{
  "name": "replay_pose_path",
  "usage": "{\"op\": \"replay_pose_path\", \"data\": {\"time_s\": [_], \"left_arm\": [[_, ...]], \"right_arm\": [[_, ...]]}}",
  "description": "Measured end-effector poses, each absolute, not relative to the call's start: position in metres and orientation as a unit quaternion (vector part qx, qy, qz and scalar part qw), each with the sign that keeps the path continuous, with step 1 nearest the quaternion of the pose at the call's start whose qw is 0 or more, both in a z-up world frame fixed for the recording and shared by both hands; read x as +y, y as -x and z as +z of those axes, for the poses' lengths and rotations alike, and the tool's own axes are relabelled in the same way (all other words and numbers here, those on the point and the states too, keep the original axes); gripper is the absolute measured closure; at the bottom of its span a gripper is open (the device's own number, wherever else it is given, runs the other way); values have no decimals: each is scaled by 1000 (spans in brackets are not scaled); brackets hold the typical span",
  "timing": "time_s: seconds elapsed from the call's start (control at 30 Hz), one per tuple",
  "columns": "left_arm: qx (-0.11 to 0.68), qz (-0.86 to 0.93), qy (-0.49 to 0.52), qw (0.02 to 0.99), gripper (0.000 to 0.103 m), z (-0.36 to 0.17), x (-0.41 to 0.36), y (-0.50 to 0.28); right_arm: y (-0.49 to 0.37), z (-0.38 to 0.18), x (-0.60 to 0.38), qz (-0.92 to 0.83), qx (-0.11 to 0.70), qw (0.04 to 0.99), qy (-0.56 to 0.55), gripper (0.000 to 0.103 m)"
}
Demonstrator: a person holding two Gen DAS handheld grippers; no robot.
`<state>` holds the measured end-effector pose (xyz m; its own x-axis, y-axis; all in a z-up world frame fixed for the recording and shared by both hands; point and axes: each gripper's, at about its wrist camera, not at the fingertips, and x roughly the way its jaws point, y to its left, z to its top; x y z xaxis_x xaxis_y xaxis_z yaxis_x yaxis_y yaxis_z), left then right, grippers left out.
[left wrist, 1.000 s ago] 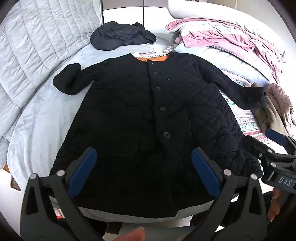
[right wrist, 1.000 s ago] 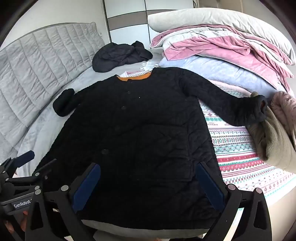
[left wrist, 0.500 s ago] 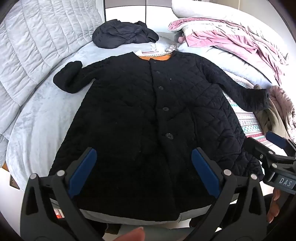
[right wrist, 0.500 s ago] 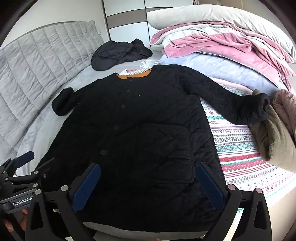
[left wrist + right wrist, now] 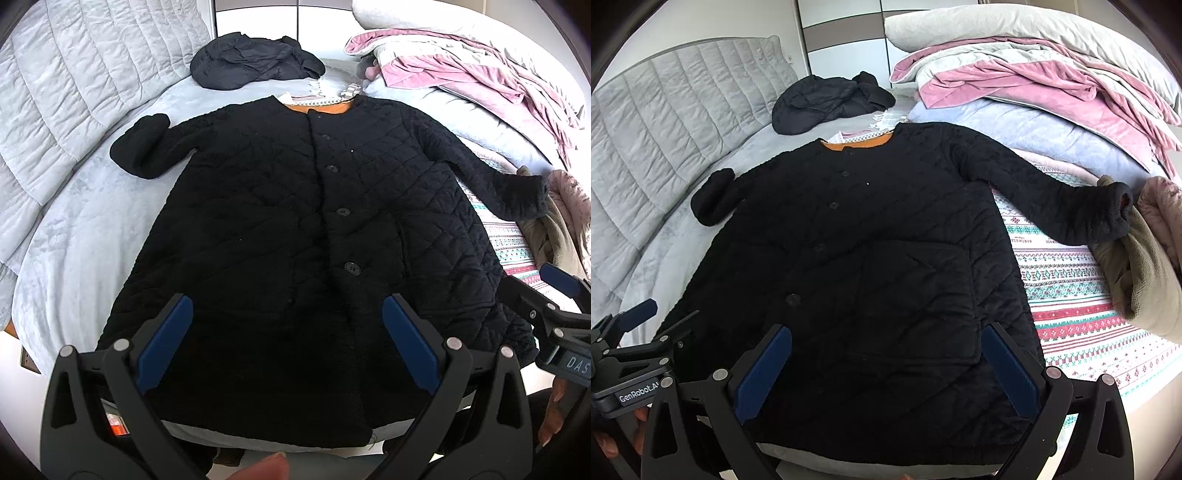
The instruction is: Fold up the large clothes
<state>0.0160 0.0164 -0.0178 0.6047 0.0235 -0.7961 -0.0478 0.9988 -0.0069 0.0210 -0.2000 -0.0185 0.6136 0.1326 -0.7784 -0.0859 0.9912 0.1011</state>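
Left gripper (image 5: pixel 286 341) and right gripper (image 5: pixel 886 371) both stand released, jaws spread wide and holding nothing, above the hem of the black quilted coat (image 5: pixel 314 229). The coat lies flat and buttoned on the grey bed (image 5: pixel 74 229), sleeves spread. A crumpled dark jacket (image 5: pixel 255 61) sits beyond the collar, apart.

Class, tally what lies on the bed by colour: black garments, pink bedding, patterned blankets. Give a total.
Black garments: 2, the quilted coat and the crumpled jacket
Pink velvet blanket: 1
Patterned blanket: 1
Total: 4
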Motion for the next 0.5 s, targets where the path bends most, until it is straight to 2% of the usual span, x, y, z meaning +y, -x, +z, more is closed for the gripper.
{"op": "replay_pose_path", "data": {"time_s": [0.5], "left_arm": [[433,23,18,901,1,-18,21,-15]], "right_arm": [[-23,-22,-197,54,438,897,-24,0]]}}
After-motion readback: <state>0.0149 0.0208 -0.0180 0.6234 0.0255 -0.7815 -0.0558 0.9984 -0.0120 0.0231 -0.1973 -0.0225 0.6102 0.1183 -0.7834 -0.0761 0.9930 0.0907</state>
